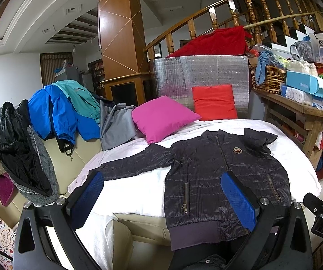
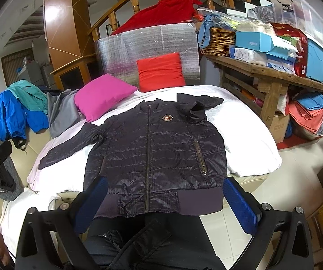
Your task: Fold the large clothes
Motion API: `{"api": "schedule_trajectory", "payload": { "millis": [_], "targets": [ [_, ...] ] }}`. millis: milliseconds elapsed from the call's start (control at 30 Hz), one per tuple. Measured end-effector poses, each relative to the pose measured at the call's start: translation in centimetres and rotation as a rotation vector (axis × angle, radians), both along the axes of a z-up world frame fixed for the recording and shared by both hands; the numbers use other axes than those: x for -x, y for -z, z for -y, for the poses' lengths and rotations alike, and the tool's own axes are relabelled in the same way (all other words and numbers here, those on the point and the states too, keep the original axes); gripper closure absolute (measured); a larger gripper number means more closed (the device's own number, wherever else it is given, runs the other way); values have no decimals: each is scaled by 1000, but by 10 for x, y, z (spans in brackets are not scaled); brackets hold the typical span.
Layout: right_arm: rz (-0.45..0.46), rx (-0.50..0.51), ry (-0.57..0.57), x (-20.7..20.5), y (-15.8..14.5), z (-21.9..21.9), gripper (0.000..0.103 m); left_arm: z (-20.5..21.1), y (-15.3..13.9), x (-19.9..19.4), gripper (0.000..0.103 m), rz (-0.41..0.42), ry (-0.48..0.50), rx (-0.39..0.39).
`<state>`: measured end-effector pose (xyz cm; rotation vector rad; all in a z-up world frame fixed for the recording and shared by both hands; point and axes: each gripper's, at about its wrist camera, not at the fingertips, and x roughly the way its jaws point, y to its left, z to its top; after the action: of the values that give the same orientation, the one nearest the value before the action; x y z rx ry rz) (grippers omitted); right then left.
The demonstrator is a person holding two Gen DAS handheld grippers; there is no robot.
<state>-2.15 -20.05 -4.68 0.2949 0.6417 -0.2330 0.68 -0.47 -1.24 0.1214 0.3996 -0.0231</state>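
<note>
Navy quilted jacket (image 2: pixel 154 144) lies face up and zipped on the white blanket (image 2: pixel 247 139), one sleeve stretched out to the side, the other bunched at the shoulder, hem hanging over the near edge. Left gripper (image 1: pixel 168 193) and right gripper (image 2: pixel 164 200) both hover near the hem, tongs wide apart and empty. Folding looks barely begun; next, probably, a sleeve is pinched and carried across the chest.
</note>
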Motion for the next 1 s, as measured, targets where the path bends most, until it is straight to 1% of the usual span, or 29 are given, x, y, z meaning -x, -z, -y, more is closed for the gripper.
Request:
{"api": "schedule_trajectory", "payload": {
  "millis": [1000],
  "targets": [
    [-19, -13, -6, -5, 5, -2, 0, 1, 6, -5, 0, -21, -1, -6]
  ]
}}
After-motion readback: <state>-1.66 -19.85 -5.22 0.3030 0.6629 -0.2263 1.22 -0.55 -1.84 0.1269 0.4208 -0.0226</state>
